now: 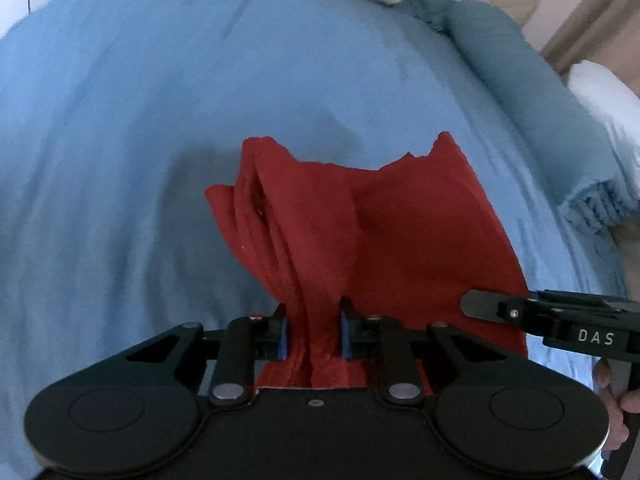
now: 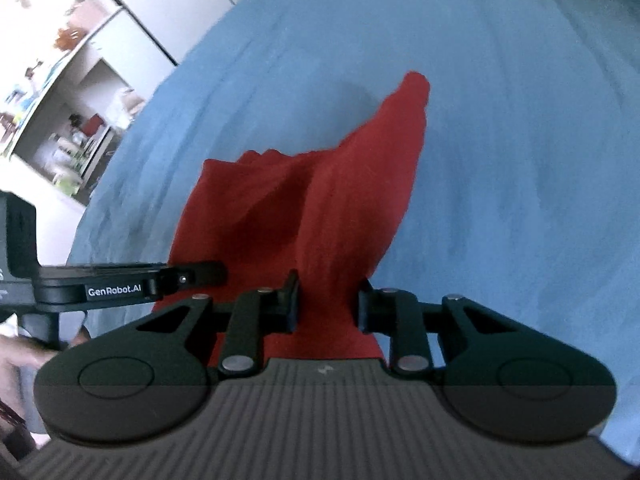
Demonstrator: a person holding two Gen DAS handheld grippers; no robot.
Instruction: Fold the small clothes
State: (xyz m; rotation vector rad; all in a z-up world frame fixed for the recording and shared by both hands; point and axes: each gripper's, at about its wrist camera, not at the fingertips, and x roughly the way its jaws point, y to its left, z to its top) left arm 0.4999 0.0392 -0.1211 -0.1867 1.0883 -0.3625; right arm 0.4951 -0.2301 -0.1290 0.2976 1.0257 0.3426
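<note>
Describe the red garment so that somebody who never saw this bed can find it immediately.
Find the wide blue bedsheet that covers the bed. On it, bunched between the left gripper and right gripper, is the red cloth. It is the only red, crumpled item there; the folded blanket beside it is blue.

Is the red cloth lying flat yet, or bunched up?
Bunched: the red cloth is gathered into pleats between the left gripper and the right gripper.

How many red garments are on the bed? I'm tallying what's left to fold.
1: a red garment on the blue bedspread, bunched between both grippers' fingers. Others may lie outside these views.
</note>
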